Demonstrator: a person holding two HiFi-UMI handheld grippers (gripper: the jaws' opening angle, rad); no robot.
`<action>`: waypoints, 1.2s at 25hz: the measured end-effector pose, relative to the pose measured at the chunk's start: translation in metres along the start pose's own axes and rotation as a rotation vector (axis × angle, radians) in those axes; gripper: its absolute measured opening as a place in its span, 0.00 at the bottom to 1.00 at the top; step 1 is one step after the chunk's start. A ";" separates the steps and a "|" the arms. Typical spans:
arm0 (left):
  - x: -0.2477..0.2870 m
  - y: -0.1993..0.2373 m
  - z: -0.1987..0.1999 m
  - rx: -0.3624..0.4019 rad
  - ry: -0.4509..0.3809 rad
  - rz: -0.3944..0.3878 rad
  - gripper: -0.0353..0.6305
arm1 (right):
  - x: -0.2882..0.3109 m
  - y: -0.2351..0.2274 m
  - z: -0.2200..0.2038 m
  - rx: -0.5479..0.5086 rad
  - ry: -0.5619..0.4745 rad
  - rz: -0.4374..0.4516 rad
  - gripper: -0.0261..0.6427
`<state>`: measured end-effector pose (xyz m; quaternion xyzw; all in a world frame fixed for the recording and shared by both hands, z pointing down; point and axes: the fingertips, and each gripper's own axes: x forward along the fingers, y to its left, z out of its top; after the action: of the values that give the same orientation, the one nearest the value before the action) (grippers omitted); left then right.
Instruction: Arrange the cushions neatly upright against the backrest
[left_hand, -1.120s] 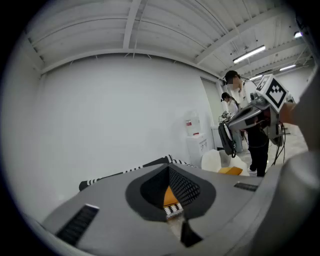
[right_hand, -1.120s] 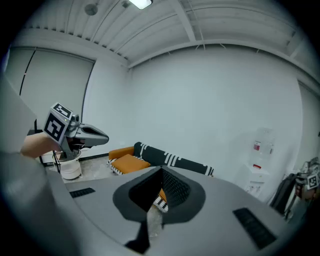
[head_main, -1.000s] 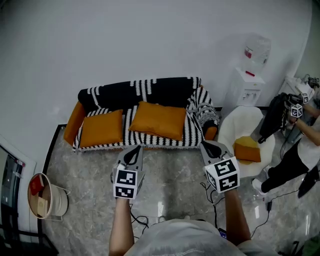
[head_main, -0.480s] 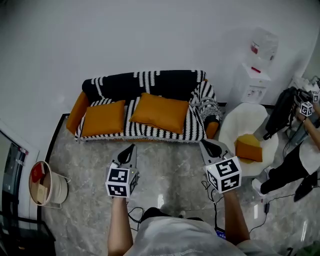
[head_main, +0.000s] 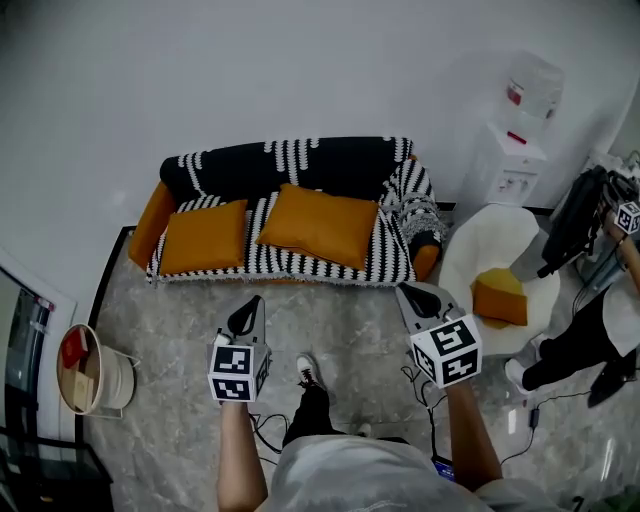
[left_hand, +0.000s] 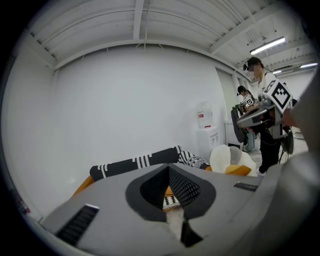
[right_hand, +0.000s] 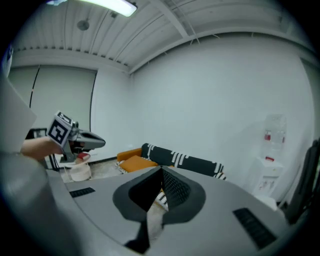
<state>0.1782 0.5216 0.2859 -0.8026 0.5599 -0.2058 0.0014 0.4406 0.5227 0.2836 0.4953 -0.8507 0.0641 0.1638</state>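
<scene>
Cushions (head_main: 320, 225) in orange, two of them, lie sloping on the seat of the sofa (head_main: 300, 160), in front of its backrest with the black-and-white throw. The smaller cushion (head_main: 203, 236) is toward the sofa's end nearer the bucket (head_main: 95, 390). I hold the left gripper (head_main: 247, 312) and right gripper (head_main: 412, 296) over the floor in front of the sofa, both with jaws clenched on nothing. My head view alone shows a third orange cushion (head_main: 499, 298) on the white chair (head_main: 480, 245) just beside the sofa's other end, and my own shoe (head_main: 309, 372). Only the gripper views show the ribbed ceiling (left_hand: 140, 25) with its strip lights (right_hand: 112, 6), and the left gripper view catches two people (left_hand: 263, 79) standing beyond the chair. The floor (head_main: 350, 330) is grey and marbled, the wall (head_main: 300, 70) plain white. A water dispenser (head_main: 510, 160) stands near the chair, beside the sofa; the red label on its bottle is too small to read. Each gripper's cube carries black-and-white square markers.
</scene>
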 end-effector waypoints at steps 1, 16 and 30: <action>0.008 0.002 0.000 0.005 0.001 -0.007 0.07 | 0.006 -0.003 0.002 -0.042 0.005 -0.033 0.04; 0.170 0.112 0.013 0.025 0.003 -0.111 0.07 | 0.167 -0.030 0.060 0.050 0.020 -0.057 0.04; 0.281 0.192 -0.016 0.031 0.071 -0.195 0.07 | 0.281 -0.060 0.056 0.156 0.120 -0.171 0.04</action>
<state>0.0814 0.2011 0.3478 -0.8453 0.4756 -0.2420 -0.0260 0.3521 0.2463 0.3244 0.5727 -0.7864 0.1454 0.1803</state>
